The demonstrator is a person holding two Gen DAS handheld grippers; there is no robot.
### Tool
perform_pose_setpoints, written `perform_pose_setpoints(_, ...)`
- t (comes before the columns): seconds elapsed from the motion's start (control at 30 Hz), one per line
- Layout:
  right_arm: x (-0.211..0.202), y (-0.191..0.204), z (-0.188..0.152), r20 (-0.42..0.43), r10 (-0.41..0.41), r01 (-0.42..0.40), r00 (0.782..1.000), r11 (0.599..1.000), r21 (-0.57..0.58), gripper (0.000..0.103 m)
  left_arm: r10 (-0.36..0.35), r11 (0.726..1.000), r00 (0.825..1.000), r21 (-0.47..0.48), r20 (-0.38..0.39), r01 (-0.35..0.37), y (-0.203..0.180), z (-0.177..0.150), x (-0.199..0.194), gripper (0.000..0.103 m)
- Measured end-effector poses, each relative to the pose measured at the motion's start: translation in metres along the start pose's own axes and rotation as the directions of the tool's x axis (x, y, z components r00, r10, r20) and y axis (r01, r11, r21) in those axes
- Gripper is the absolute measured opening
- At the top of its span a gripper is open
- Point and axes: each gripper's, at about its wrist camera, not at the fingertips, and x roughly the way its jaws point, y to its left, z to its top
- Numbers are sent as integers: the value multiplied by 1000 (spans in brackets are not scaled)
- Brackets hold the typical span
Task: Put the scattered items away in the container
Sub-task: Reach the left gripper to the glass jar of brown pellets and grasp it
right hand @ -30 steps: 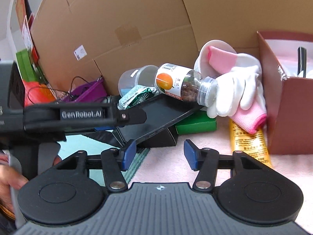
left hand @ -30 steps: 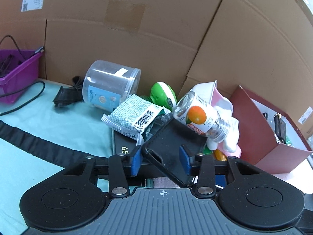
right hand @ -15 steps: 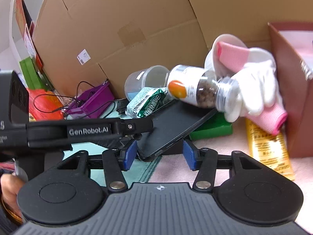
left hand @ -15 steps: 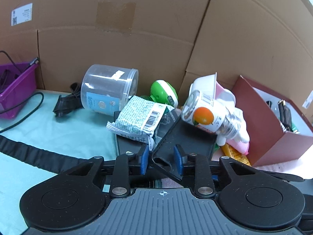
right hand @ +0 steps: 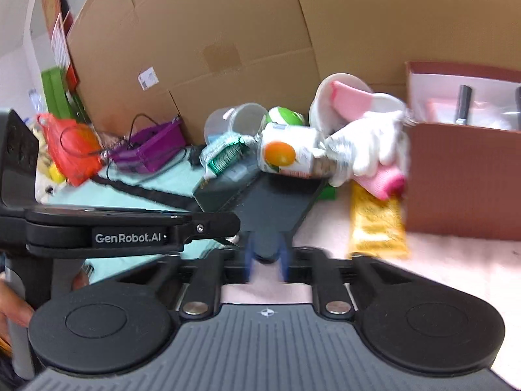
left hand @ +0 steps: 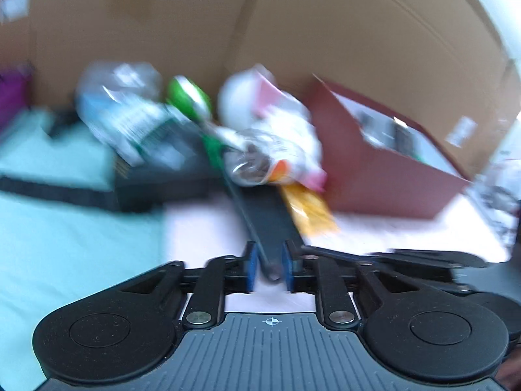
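A flat black tablet-like slab (left hand: 263,215) (right hand: 276,208) juts out of a pile of clutter. My left gripper (left hand: 269,268) is shut on its near corner. My right gripper (right hand: 265,265) is shut on the same near end. A clear jar with an orange on its label (right hand: 289,158) (left hand: 257,163) lies on the slab's far end. A white glove (right hand: 374,143), pink cloth (right hand: 387,179) and yellow packet (right hand: 374,221) lie beside it. The dark red open box (right hand: 462,176) (left hand: 384,169) stands to the right. The left wrist view is blurred.
A black box (right hand: 221,189), green-white snack bag (right hand: 221,156), clear tub (right hand: 234,120) and green ball (right hand: 283,115) lie behind the slab. A purple basket (right hand: 153,146) and a red bag (right hand: 68,150) sit left. Cardboard walls (right hand: 228,32) close the back.
Both grippers have closed on the slab's near end; the right was open and apart from it before. The slab has swung right and the jar has rolled on it.
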Motion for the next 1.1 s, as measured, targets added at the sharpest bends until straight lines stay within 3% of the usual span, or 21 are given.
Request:
perform_pose_setpoints(0.07, -11, -3, -10, -21, 27, -26, 999, 999, 26, 1, 16, 1000, 1000, 19, -18, -15, -11, -11, 4, 14)
perform_pose_setpoints(0.17, -21, -5, -25, -36, -30, 30, 999, 1000, -9, 1, 32, 999, 999, 30, -37, -30, -20, -25, 8, 26)
perform_pose_setpoints(0.23, -25, -8, -30, -37, -50, 50, 998, 999, -19, 4, 79, 996, 997, 42, -17, -78, -22, -28, 6, 53)
perform_pose_setpoints(0.27, -27, -8, -30, -26, -69, 69, 997, 997, -20, 4, 104, 994, 995, 41, -1, -104, -21, -28, 6, 58)
perform_pose_setpoints(0.43, -29, -9, -29, 14, -125, 126, 992, 991, -47, 17, 125, 992, 991, 26, 43, -126, -17, -17, -2, 61)
perform_pose_setpoints(0.53, -27, -11, -27, 22, -122, 123, 992, 992, -35, 25, 106, 993, 991, 36, 76, -109, -19, -9, -4, 76)
perform_pose_setpoints(0.63, -24, -9, -26, 29, -134, 135, 991, 990, -46, 44, 84, 993, 991, 70, 99, -92, -25, 3, 0, 76)
perform_pose_setpoints(0.8, -15, -2, -22, 37, -131, 133, 991, 987, -86, 48, 63, 990, 995, 124, 79, -73, -29, 21, 20, 76)
perform_pose_setpoints(0.93, -4, -1, -16, 61, -144, 149, 988, 983, -106, 60, 42, 989, 998, 137, 49, -49, -25, 29, 33, 76)
perform_pose_setpoints(1.1, 6, -2, -9, 80, -131, 141, 988, 980, -140, 63, 36, 987, 999, 154, -8, -35, -17, 34, 49, 68)
